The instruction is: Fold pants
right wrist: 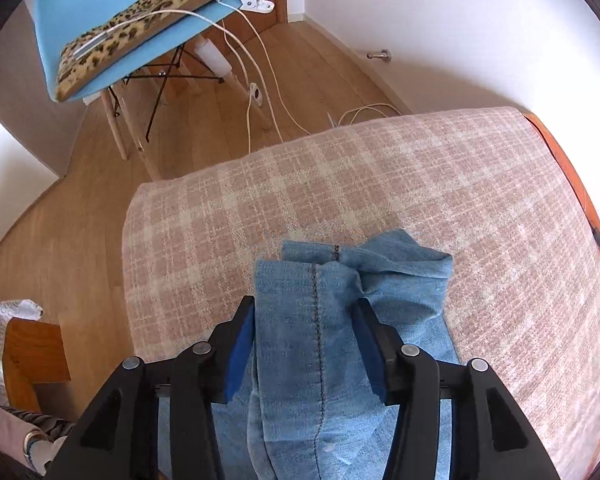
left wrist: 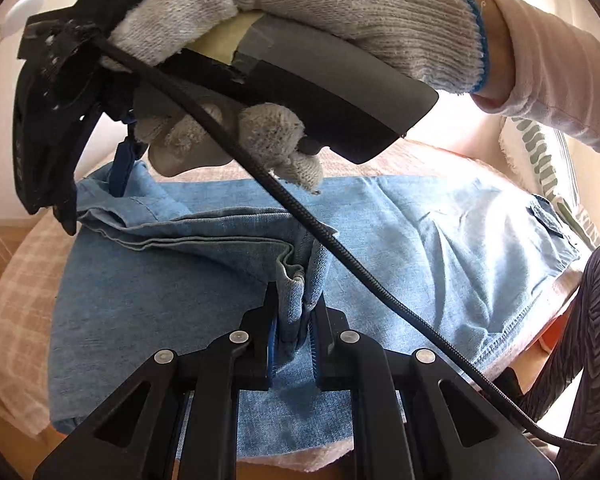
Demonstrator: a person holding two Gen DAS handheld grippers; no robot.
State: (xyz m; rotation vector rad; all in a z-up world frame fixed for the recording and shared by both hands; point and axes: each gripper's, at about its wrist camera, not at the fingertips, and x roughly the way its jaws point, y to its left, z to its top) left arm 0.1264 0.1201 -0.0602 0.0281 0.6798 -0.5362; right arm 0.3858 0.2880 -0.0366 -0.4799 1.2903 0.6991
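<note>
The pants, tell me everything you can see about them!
The pants are light blue denim, soft and wrinkly, with stitched seams and hems. They lie spread on a pink checked blanket, with the leg ends lifted over the rest, mid-fold. The left tongs pinch a bunched hem. The right tongs squeeze a thick fold with a dark seam down its middle.

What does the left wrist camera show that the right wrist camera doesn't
Only the left wrist view shows the gloved hand holding the right gripper, a black cable and the pants spread wide. Only the right wrist view shows the blue chair, leopard cushion and wooden floor. Both show the pants on the plaid cover, with the left gripper clamping denim.
</note>
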